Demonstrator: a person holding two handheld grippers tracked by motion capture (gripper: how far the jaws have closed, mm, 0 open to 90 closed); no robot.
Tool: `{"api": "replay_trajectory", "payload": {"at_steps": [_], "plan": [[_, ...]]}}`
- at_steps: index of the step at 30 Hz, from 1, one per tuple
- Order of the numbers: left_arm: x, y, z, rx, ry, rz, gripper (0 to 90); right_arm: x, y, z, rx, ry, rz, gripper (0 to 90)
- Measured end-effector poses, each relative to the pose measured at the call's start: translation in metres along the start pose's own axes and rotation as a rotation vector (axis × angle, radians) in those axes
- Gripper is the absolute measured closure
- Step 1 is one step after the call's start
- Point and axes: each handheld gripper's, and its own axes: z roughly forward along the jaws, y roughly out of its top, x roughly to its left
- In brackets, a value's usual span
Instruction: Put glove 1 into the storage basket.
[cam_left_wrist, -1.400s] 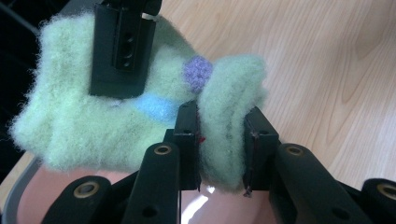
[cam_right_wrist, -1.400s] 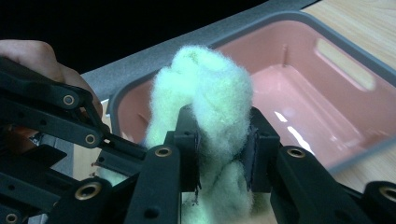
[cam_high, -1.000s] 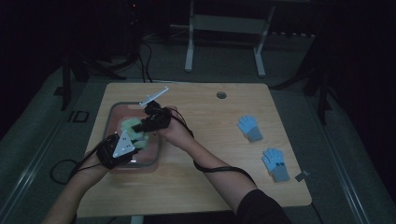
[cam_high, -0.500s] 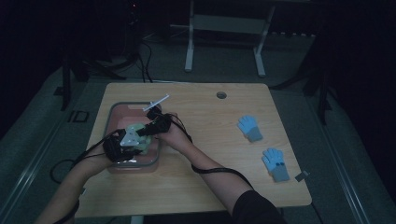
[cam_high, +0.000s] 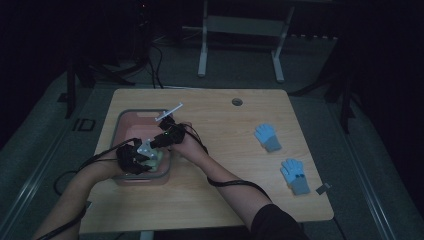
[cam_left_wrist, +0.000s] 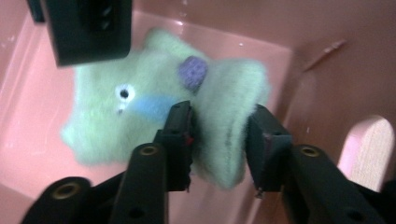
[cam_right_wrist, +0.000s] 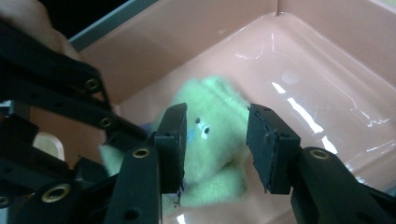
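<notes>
While both tools sit low in the pink tub (cam_high: 121, 121), I worry most about the soft green toy (cam_left_wrist: 154, 107) lying on its floor. My left tool (cam_left_wrist: 219, 135) has just been widening, and its jaws now straddle one fuzzy limb, touching the fluff but hardly squeezing it, as far as I can judge. My right tool (cam_right_wrist: 215, 140) has also been opening; its jaws stand apart with the toy behind the gap, gripping nothing. If I lift now, the limb may slide free. The tools are crowded together, so closing either could nip the other's linkage or snag a cable.
</notes>
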Motion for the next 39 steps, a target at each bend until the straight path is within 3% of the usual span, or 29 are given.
{"api": "replay_trajectory", "payload": {"at_steps": [1, 2, 6, 8, 11, 13, 14, 19, 25, 39], "plan": [[0.0, 0.0, 0.0, 0.0, 0.0, 0.0, 53.7, 0.0, 0.0, -0.001, -0.003, 0.0, -0.002, 56.8], [0.002, -0.002, -0.005, -0.042, -0.011, -0.052, 45.4, 0.002, 0.0, -0.006, -0.017, 0.005, -0.009, 54.7], [-0.001, -0.002, -0.011, -0.049, 0.029, -0.092, 36.4, 0.006, 0.001, -0.017, -0.04, 0.012, -0.022, 54.8], [-0.001, -0.002, -0.018, -0.1, 0.037, -0.138, 29.1, 0.009, 0.001, -0.023, -0.048, 0.013, -0.033, 54.8], [0.003, -0.005, -0.025, -0.182, -0.012, -0.216, 23.2, 0.014, -0.001, -0.035, -0.068, 0.019, -0.052, 55.2], [0.003, -0.005, -0.025, -0.182, -0.012, -0.216, 23.2, 0.015, -0.002, -0.039, -0.074, 0.019, -0.058, 55.2], [0.004, -0.004, -0.027, -0.203, -0.028, -0.256, 23.2, 0.015, -0.002, -0.039, -0.074, 0.019, -0.058, 55.2], [-0.008, 0.009, -0.03, -0.2, -0.02, -0.228, 18.5, 0.018, -0.017, -0.059, -0.097, 0.026, -0.068, 55.3], [-0.017, 0.027, -0.039, -0.266, -0.003, -0.228, 21.1, 0.017, -0.033, -0.08, -0.103, 0.017, -0.077, 55.0], [-0.046, 0.071, -0.034, -0.307, -0.05, -0.145, 17.6, -0.002, -0.071, -0.124, -0.109, -0.031, -0.053, 54.4]]}}
